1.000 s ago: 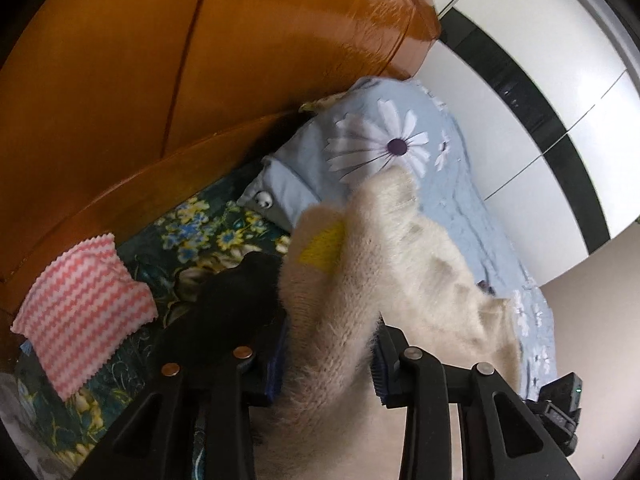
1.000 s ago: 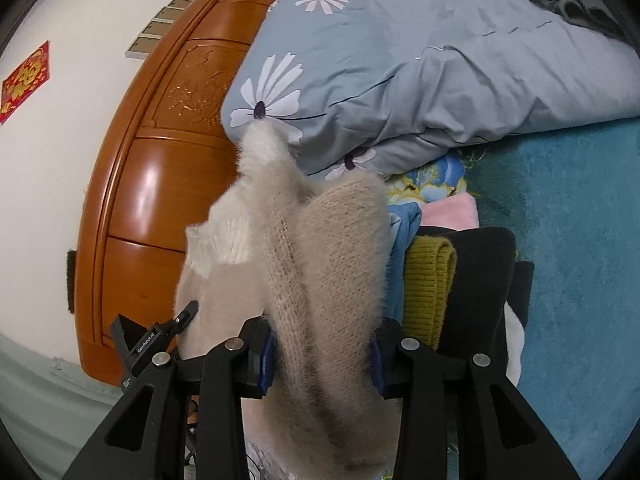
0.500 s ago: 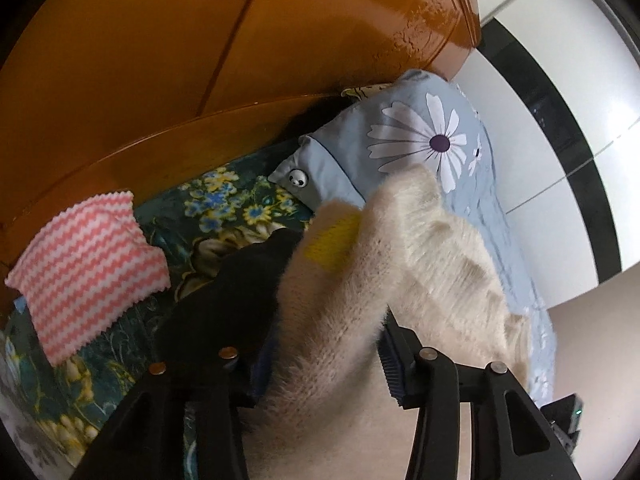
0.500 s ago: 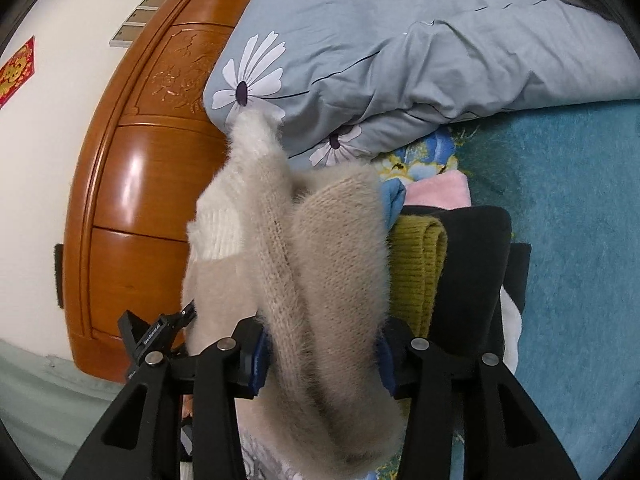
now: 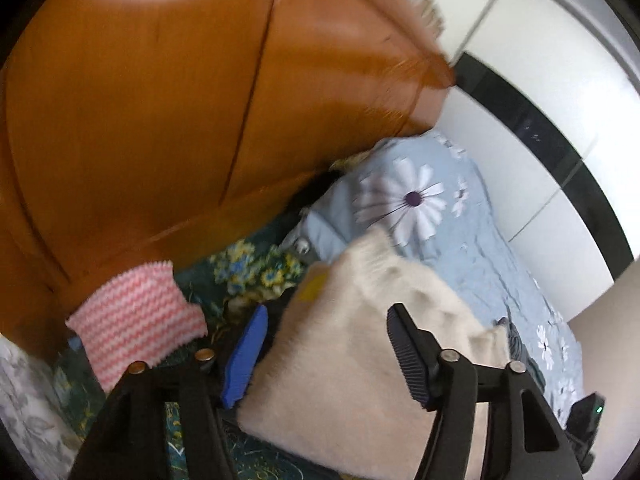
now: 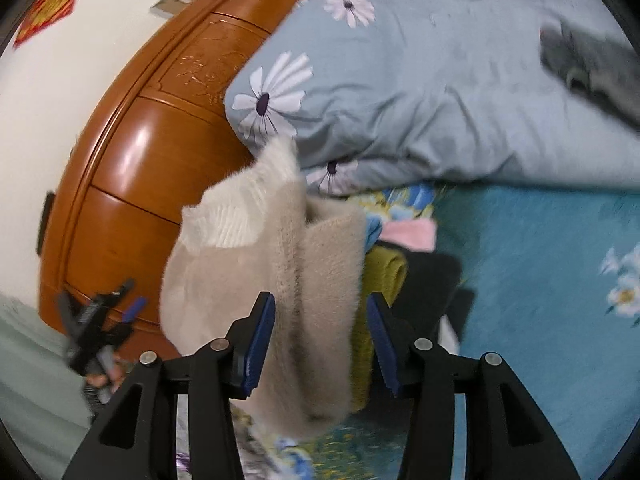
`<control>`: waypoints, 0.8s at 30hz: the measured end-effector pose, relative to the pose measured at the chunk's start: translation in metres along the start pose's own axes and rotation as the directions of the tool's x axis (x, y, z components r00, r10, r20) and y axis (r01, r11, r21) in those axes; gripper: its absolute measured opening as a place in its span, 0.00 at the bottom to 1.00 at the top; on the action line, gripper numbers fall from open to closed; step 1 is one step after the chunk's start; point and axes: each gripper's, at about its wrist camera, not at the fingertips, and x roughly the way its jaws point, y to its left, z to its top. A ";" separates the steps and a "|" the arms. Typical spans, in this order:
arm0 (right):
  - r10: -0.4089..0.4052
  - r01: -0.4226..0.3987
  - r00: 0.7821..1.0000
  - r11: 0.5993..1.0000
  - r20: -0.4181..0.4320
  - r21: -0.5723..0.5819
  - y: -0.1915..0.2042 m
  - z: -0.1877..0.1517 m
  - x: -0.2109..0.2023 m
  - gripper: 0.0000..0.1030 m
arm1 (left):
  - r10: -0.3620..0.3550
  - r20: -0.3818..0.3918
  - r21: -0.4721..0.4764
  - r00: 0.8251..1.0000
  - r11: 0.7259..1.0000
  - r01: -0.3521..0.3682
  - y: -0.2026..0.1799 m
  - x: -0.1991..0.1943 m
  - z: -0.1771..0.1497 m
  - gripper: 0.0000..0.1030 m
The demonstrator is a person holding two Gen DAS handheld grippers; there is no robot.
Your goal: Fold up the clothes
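The left gripper (image 5: 326, 354) stands with its jaws spread wide, the cream sweater (image 5: 360, 344) lying between them without being pinched. The right gripper (image 6: 322, 346) is spread too; its left pad sits just beside the sweater's fuzzy fold and its right pad is apart from the fabric.

In the right wrist view the sweater (image 6: 276, 280) is a folded bundle on top of a stack of clothes near the head of the bed: a mustard knit (image 6: 378, 280) lies just beside it, a black garment (image 6: 430, 280) beyond that, and a pink piece (image 6: 412, 234) behind. Its ribbed white end reaches up to touch the blue daisy duvet (image 6: 420, 92), which is heaped along the far side of the bed. A grey garment (image 6: 592, 68) lies on the duvet at the far right.

The stack rests on a teal bedsheet (image 6: 540, 260). In the left wrist view a pink-and-white zigzag cloth (image 5: 136, 320) lies on the floral part of the bedding, against the wooden headboard (image 5: 160, 100). The frame is motion-blurred.
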 end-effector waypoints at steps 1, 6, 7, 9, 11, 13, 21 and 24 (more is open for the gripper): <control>-0.013 0.013 1.000 0.999 0.016 -0.033 0.006 -0.003 -0.005 0.47 | -0.007 0.026 0.020 1.000 1.000 0.006 -0.007 -0.009 -0.006 0.68; -0.043 0.056 0.997 0.978 0.071 -0.199 0.031 -0.038 -0.024 0.59 | -0.062 0.104 0.052 0.993 0.997 0.057 -0.025 -0.037 -0.057 0.71; -0.052 0.067 0.996 0.973 0.076 -0.221 0.033 -0.045 -0.025 0.59 | -0.066 0.104 0.046 0.992 0.997 0.061 -0.026 -0.038 -0.068 0.71; -0.069 0.090 0.994 0.960 0.086 -0.264 0.038 -0.059 -0.026 0.60 | -0.047 0.090 0.033 0.995 0.998 0.044 -0.026 -0.035 -0.091 0.72; -0.085 0.110 0.992 0.948 0.097 -0.297 0.040 -0.074 -0.029 0.63 | -0.033 0.067 0.011 0.997 0.999 0.033 -0.025 -0.031 -0.112 0.73; -0.101 0.132 0.989 0.937 0.109 -0.323 0.041 -0.086 -0.030 0.64 | -0.038 0.018 -0.032 0.999 0.999 0.038 -0.020 -0.022 -0.134 0.76; -0.129 0.148 0.989 0.904 0.072 -0.402 0.041 -0.122 -0.020 0.64 | -0.063 0.011 -0.104 0.998 0.993 0.064 -0.021 -0.019 -0.196 1.00; -0.127 0.142 0.990 0.905 0.065 -0.401 0.040 -0.130 -0.018 0.65 | -0.055 0.063 -0.090 0.996 0.994 0.061 -0.026 -0.031 -0.211 1.00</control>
